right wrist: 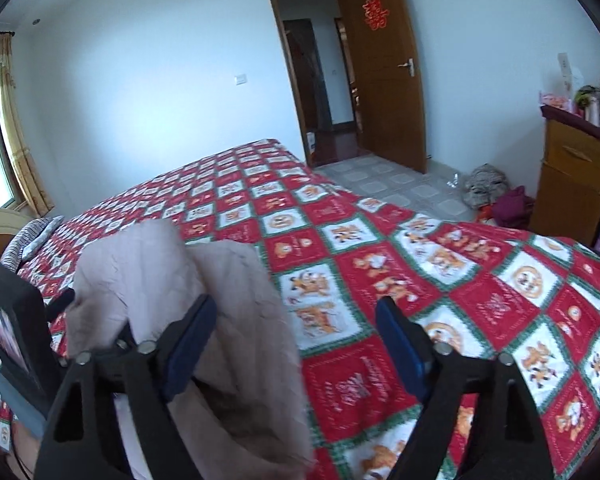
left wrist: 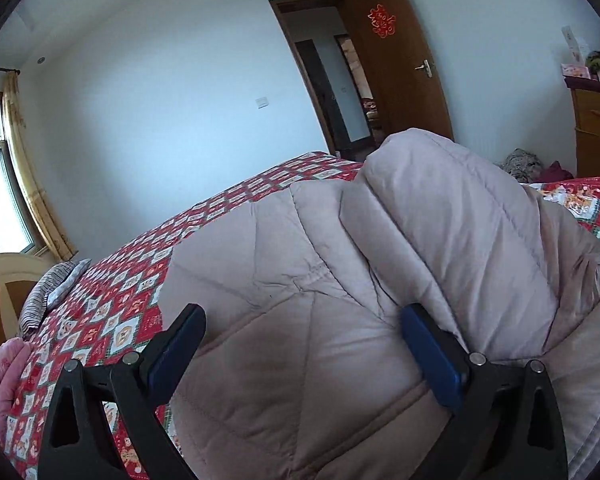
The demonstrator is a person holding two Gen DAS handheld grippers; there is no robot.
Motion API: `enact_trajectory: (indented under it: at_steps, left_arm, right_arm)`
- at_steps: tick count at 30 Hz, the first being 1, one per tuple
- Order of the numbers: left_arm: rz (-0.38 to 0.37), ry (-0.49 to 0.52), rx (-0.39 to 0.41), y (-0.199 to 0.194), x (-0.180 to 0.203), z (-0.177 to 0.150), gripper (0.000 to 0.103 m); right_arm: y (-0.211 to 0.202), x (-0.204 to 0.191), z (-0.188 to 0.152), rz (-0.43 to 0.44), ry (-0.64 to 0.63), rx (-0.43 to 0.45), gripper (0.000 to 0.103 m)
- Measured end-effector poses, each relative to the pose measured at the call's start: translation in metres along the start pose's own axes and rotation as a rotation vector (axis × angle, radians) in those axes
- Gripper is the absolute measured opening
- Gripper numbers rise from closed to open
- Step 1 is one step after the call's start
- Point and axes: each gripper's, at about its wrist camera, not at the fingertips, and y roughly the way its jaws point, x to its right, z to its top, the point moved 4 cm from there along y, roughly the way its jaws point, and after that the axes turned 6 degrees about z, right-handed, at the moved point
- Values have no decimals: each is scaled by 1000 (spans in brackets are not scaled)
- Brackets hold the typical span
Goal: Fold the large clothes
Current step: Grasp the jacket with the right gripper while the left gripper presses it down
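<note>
A large pale pink quilted coat (left wrist: 332, 280) lies heaped on the bed's red patterned quilt (left wrist: 112, 300). In the left wrist view my left gripper (left wrist: 304, 330) is open, its blue fingers spread over the coat's padded panel, with a raised fold rising behind the right finger (left wrist: 432, 360). In the right wrist view my right gripper (right wrist: 296, 322) is open; a bunched part of the coat (right wrist: 236, 320) hangs beside its left finger (right wrist: 190, 344), and the right finger is over the bare quilt (right wrist: 460, 292). The other gripper's body (right wrist: 12, 332) shows at the left.
A striped pillow (left wrist: 48, 296) and a pink cloth (left wrist: 0, 380) lie near the headboard (left wrist: 4, 292). An open wooden door (right wrist: 384, 68) is beyond the bed. A wooden dresser (right wrist: 576, 176) stands at the right, with clothes piled on the tiled floor (right wrist: 496, 196).
</note>
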Motion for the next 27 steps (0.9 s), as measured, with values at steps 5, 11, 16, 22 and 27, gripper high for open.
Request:
enact_trajectory:
  at_steps: [5,11,16,22,27]
  left_arm:
    - [-25,8,4,3,7,-3,99]
    - [-59,-66,44,-25,-27,17,99]
    - [15,-176,36,-11,-74,35,102]
    - [82,-117,-106,39,-68,11,102]
    - [52,-131,-123,52,-60,3,102]
  right_arm:
    - [21,-17,3,81,60,-11,69]
    - [34,-40,7,97,45,-41,59]
    - [39,-69,19,128,-28,-49,59]
    - [98,-71,2,86,-80,-219,59]
    - [111,-55,-16,70,-66,-239,63]
